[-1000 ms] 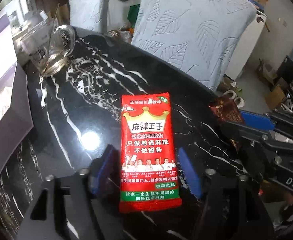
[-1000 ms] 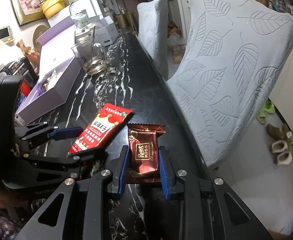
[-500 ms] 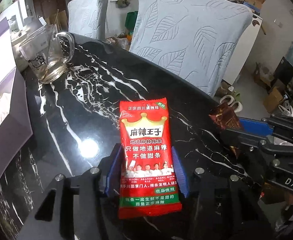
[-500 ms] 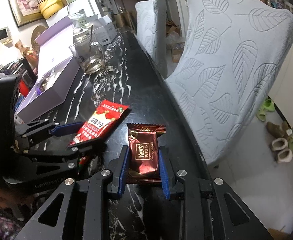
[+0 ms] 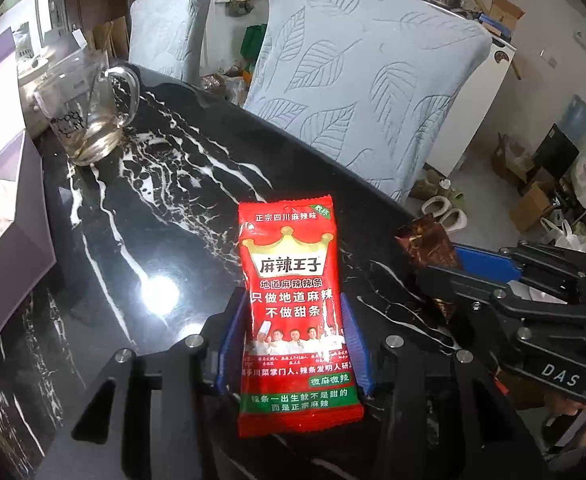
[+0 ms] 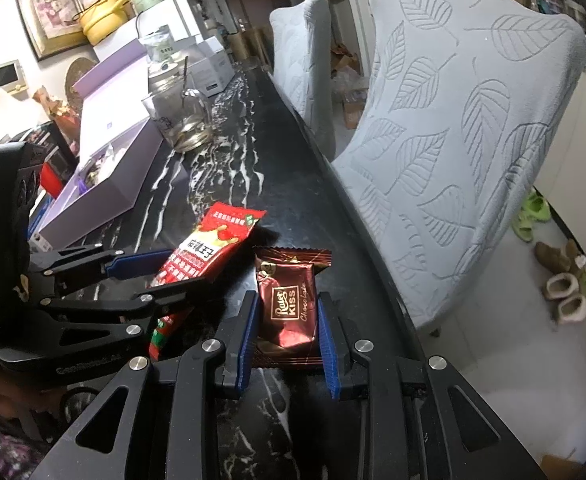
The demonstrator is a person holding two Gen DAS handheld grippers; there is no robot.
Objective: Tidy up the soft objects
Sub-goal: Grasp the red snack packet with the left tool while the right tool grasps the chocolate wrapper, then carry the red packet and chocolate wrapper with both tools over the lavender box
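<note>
A red snack packet (image 5: 293, 280) with white and yellow print sits between the blue pads of my left gripper (image 5: 293, 320), which is shut on its lower half. In the right wrist view the same packet (image 6: 221, 240) slants up from the black marble table (image 6: 253, 160), inside the left gripper (image 6: 173, 272). My right gripper (image 6: 287, 308) is shut on a dark red chocolate packet (image 6: 289, 300), pads pressed against both its sides. From the left wrist view that chocolate packet (image 5: 425, 244) pokes out of the right gripper (image 5: 469, 272) near the table's right edge.
A glass mug (image 5: 89, 120) stands at the far left of the table (image 5: 153, 208), beside an open purple box (image 5: 9, 216). Two chairs with leaf-pattern covers (image 5: 373, 100) press against the table's far edge. Slippers and cardboard boxes lie on the floor beyond.
The left jaws have closed from wide apart onto the red packet, whose far end now tilts up. The right gripper has kept still on the chocolate packet.
</note>
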